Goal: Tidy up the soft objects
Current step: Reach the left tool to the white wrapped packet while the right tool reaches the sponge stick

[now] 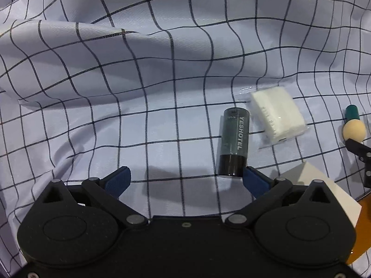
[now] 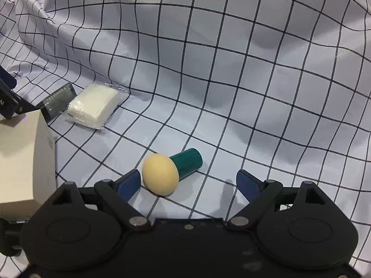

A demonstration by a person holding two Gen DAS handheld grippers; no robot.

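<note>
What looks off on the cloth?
The checked cloth is rumpled into big folds. The dark bottle and the green-handled sponge both lie tipped on their sides. The wrapped white pad sits askew. Nothing spilled or damaged.

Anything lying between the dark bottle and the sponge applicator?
Yes: the wrapped white pad lies between the bottle and the sponge applicator, right beside the bottle. Both wrist views show it; past it, bare checked cloth.
</note>
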